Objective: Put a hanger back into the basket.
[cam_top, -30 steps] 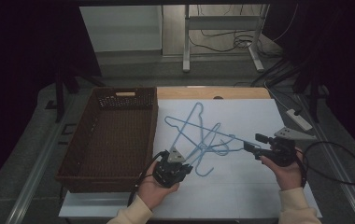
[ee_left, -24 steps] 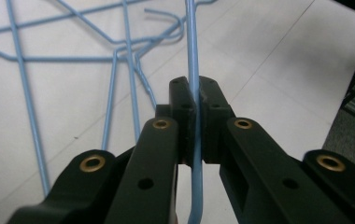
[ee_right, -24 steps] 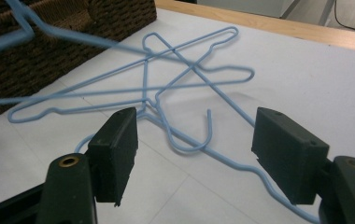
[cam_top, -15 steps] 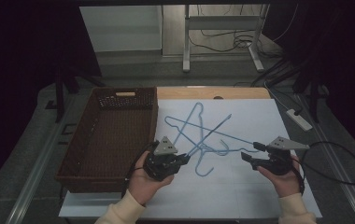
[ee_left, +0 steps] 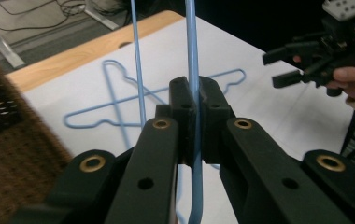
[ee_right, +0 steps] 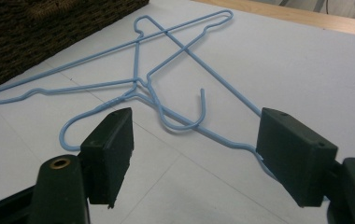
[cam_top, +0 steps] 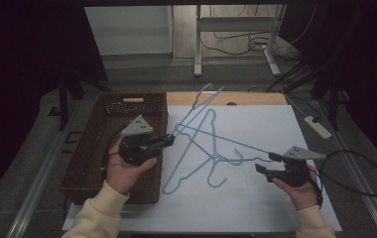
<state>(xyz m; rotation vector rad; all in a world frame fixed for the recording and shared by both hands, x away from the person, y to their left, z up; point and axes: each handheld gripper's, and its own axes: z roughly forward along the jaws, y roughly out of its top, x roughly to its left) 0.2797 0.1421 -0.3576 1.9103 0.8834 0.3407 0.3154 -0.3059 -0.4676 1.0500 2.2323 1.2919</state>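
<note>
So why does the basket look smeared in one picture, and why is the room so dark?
Left gripper view: the wicker basket is blurred, the clamped blue hanger sharp. High view: the white table is lit, the surroundings dark. Right gripper view: sharp, evenly lit.

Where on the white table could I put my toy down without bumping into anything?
The bare white tabletop behind the right gripper, towards the wooden back edge, is free. So is the front strip between the person's arms. The middle is crowded with thin blue wire hangers, beside the brown woven basket.
</note>
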